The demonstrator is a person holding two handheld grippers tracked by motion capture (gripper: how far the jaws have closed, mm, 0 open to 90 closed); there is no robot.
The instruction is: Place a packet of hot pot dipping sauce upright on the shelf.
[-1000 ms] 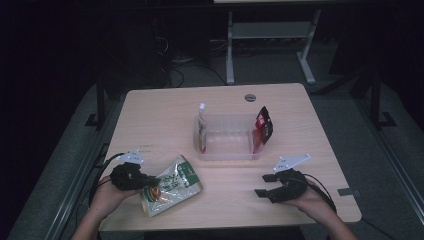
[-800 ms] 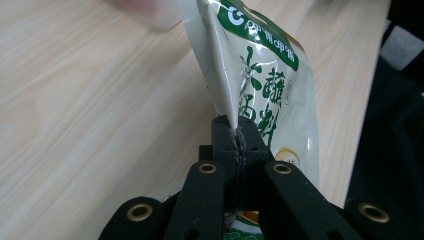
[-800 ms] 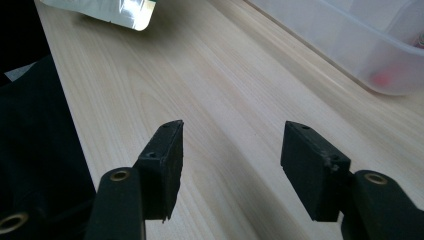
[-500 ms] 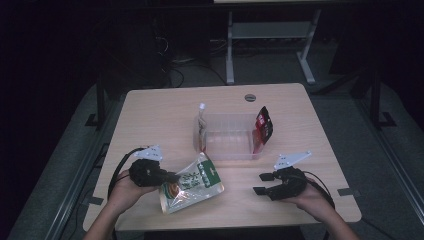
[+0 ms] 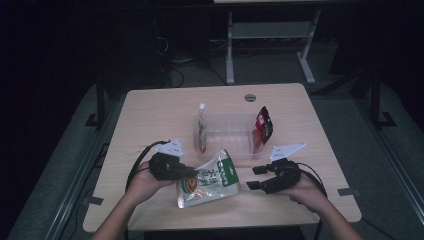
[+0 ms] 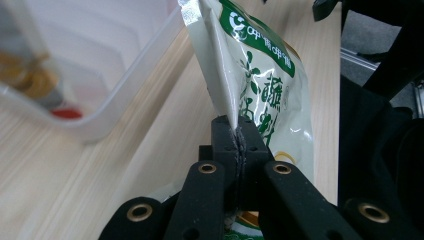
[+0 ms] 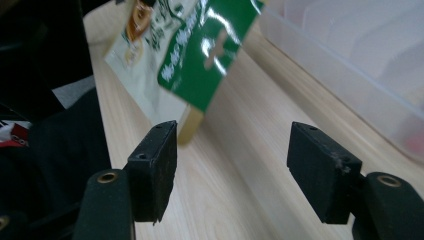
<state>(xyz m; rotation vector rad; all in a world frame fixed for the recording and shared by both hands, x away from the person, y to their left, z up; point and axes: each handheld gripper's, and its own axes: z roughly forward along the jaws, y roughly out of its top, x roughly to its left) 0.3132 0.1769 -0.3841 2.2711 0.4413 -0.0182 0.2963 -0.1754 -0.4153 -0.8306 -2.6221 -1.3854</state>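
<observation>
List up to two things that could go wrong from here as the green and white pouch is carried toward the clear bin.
1. The left gripper pinches only the thin edge seam of the green and white pouch, so the hanging bag may slip out.
2. The clear bin already holds a spouted pouch and a red packet; the swinging bag might knock them.

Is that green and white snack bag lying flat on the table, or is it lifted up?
Lifted and tilted. The left gripper, jaws shut on its edge, holds the green and white snack bag up off the wooden table.
</observation>
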